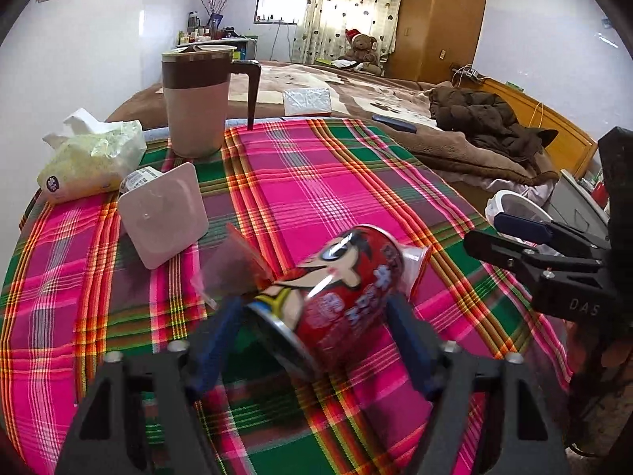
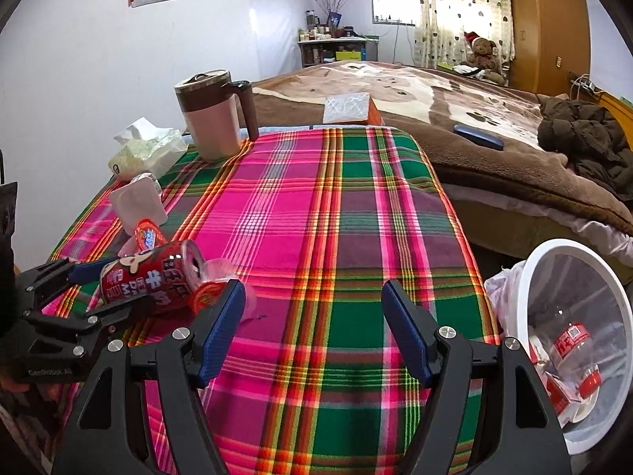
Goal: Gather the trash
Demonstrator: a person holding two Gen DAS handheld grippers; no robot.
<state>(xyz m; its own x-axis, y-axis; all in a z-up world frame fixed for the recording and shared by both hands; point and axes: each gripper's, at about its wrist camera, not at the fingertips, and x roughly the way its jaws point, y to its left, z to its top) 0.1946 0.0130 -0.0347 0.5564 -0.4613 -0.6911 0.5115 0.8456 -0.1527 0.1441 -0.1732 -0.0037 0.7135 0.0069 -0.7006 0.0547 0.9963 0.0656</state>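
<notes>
Blurring tongs (image 1: 312,332) around red can (image 1: 348,297)

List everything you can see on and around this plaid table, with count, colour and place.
can: one, red, lying on its side between the left gripper's fingers
jelly cups: at least two, clear with red lids, beside the can
white box: one, table's left side
tissue pack: one, pale green, far-left corner
jug: one, beige and brown, far edge
bin: one, white, right of table, holding a bottle
tablecloth: one, pink-green plaid
left gripper: black, blue pads, around the can
right gripper: open, empty, above the cloth
</notes>
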